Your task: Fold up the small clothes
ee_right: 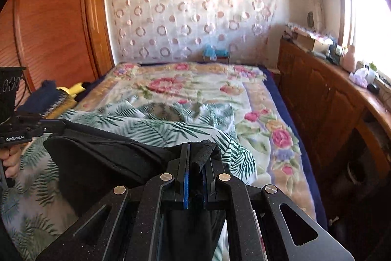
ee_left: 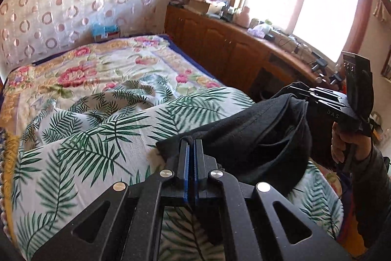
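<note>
A small black garment (ee_left: 259, 136) hangs stretched between my two grippers above the bed. My left gripper (ee_left: 191, 142) is shut on one end of it. My right gripper (ee_right: 198, 148) is shut on the other end, with black cloth (ee_right: 102, 158) bunched between its pads. The left wrist view shows the right gripper (ee_left: 297, 89) at the right, gripping the garment's far end. The right wrist view shows the left gripper (ee_right: 52, 124) at the far left, holding the garment's other end.
The bed carries a palm-leaf sheet (ee_left: 102, 138) over a floral blanket (ee_right: 195, 87). A wooden cabinet (ee_left: 220, 45) with clutter runs along the right under a bright window. A wooden wardrobe (ee_right: 56, 23) stands left. Dark and yellow clothes (ee_right: 61, 92) lie at the bed's left edge.
</note>
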The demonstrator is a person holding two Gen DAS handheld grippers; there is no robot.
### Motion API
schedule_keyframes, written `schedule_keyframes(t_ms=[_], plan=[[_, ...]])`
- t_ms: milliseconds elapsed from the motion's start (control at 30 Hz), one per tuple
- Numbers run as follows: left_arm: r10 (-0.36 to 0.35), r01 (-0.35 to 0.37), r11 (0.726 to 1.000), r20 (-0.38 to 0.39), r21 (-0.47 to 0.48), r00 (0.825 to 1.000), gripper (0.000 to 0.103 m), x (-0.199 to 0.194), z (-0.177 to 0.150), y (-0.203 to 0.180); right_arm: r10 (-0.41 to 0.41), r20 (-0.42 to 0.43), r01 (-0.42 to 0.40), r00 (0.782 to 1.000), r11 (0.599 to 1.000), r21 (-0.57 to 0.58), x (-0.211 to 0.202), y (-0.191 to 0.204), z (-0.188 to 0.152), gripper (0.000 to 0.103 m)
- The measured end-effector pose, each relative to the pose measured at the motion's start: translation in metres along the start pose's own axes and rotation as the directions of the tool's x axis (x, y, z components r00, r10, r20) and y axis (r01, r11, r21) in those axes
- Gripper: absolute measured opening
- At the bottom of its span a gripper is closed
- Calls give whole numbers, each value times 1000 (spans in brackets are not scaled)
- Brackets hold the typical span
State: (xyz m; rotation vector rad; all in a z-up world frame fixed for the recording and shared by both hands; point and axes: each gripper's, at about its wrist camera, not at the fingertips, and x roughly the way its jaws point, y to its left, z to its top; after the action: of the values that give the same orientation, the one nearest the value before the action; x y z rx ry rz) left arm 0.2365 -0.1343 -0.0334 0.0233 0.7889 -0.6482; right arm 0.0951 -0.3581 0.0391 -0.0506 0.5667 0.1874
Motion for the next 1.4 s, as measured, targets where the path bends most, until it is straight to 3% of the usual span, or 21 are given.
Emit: schedule_keyframes(t_ms=[200,233,300,400,433,467,500,533,600,800,1100,1167,1267,1300,1400], plan=[[26,-26,999,-23,-18,999,5,23,3,17,10,-54,-8,998,1000,28,20,-8,25,7],[25,-25,999,-23,-21,999,9,23,3,21,16,-58,-15,998,999,33,21,-8,31,9],[17,-18,999,-17,-32,1000,33,20,5,26,25,-58,-23,998,999,34,15,-8,38,12],[12,-12,1000,-11,-27,1000,44,14,4,31,19,-57,-19,998,1000,11,8,-7,43,16],[14,-14,1000,-17,-21,1000,49,13,4,32,14,-54,-14,998,1000,0,4,-5,44,20],[14,-14,1000,-22,-14,1000,64,11,3,32,6,-45,-6,999,1000,-9,-3,-3,46,23],[11,-12,1000,-16,-8,1000,77,8,2,32,-14,-34,13,999,1000,-14,-7,-4,45,40],[10,-10,1000,-8,-3,1000,80,6,1,31,-37,-16,36,999,999,-9,-15,-5,47,56],[2,-2,1000,0,1,1000,81,0,-1,30,-38,4,38,999,999,22,-26,-11,47,60],[-21,23,999,-41,46,999,82,-4,-17,22,-9,-43,9,999,1000,5,-38,-8,33,60],[-11,15,999,-116,28,993,82,39,-15,16,83,-177,-75,981,996,52,11,-18,33,60],[-3,6,1000,-112,23,994,82,44,-10,17,111,-194,-101,975,993,61,19,-23,38,53],[24,-25,1000,-103,-3,994,82,54,0,24,109,-209,-107,972,994,21,22,-22,46,26],[36,-38,999,-105,-15,994,82,57,2,28,99,-200,-101,975,995,2,20,-22,46,12],[66,-74,996,-120,-59,991,82,66,4,39,18,-182,-20,983,1000,-10,17,-23,44,10]])
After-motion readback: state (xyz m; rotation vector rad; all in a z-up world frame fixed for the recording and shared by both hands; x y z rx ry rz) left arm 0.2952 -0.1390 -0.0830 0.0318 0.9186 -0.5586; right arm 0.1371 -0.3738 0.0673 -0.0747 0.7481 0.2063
